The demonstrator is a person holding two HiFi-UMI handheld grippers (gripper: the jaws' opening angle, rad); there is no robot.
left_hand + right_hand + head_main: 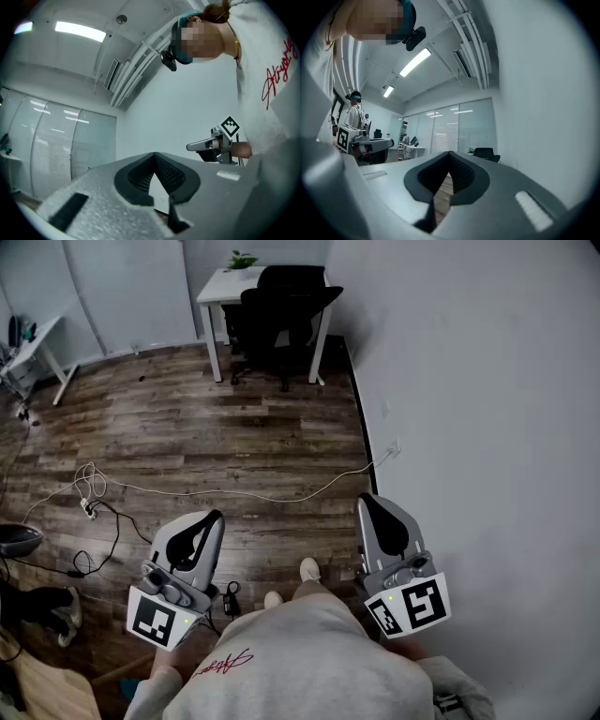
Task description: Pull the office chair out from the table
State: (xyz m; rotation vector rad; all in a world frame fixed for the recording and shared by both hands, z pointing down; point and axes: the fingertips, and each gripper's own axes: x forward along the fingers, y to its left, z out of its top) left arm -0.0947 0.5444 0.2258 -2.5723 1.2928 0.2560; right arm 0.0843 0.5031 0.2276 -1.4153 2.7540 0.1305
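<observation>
**Item: office chair (281, 310).**

**Obscured.**
- The chair is pushed close against the table (217, 285). You cannot tell from your head view how far the seat reaches under the top.
- The base and castors merge into one dark shape in the shadow below and cannot be made out singly.
- In your right gripper view the chair is small and distant, and that gripper's own grey body cuts off its lower half.
- Your hands are hidden beneath the marker cubes.
- Your grey sweatshirt (309, 662) fills the bottom edge of the head view.

**Description.**
- The chair is black throughout, with a tall back and armrests standing out to the sides.
- The table is white with slim legs and is set in the far corner against the wall (469, 381).
- A small green plant (241, 259) stands on the tabletop behind the chair.

**Position.**
- The chair is at the far end of the wood floor (234, 427), well apart from both of your grippers.
- A white cable (234, 491) trails across the boards between you and the chair.
- Left gripper (214, 517): you hold it low at your left, tipped slightly upward. Its jaws are pressed together with nothing between them.
- Right gripper (367, 501): you hold it at your right, near the wall and about level. Its jaws are closed tip to tip and empty.
- In the right gripper's own view the chair appears just right of the tips, far beyond them.
</observation>
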